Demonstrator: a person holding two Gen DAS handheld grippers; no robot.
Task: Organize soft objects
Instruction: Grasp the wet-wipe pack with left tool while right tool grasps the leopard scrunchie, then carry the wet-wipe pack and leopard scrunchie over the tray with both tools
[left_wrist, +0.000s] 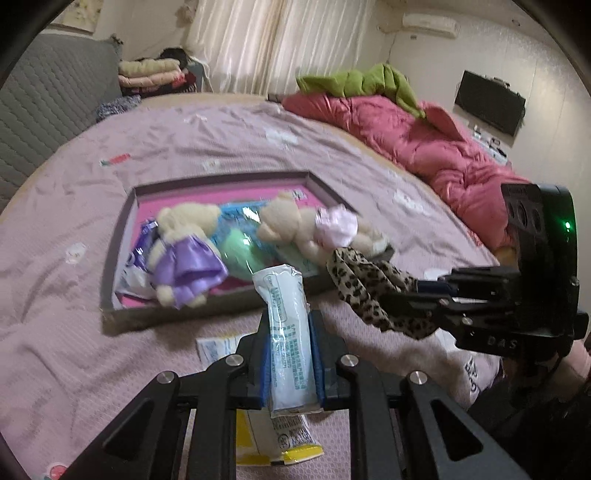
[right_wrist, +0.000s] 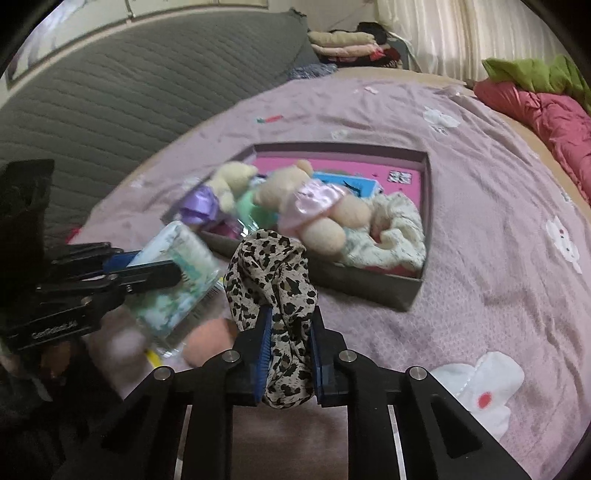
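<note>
My left gripper (left_wrist: 290, 332) is shut on a white tissue pack (left_wrist: 290, 332), held above the bed just short of the shallow box (left_wrist: 218, 181). It also shows in the right wrist view (right_wrist: 155, 273) with the pack (right_wrist: 177, 273). My right gripper (right_wrist: 290, 332) is shut on a leopard-print cloth (right_wrist: 277, 273), near the box's front edge (right_wrist: 369, 286). In the left wrist view the right gripper (left_wrist: 417, 291) holds the cloth (left_wrist: 369, 291). The box holds a plush bear in a purple dress (left_wrist: 184, 254), a bear in a pink dress (right_wrist: 310, 206), a green item (left_wrist: 236, 251) and a cream cloth (right_wrist: 395, 232).
The box lies on a pink-lilac bedspread (left_wrist: 221, 140). A red quilt (left_wrist: 406, 136) with a green blanket (left_wrist: 354, 81) lies along the far side. A grey quilted headboard (right_wrist: 129, 92) and folded clothes (right_wrist: 343, 44) stand behind. A yellow-edged packet (left_wrist: 280, 443) and a peach object (right_wrist: 210, 339) lie near me.
</note>
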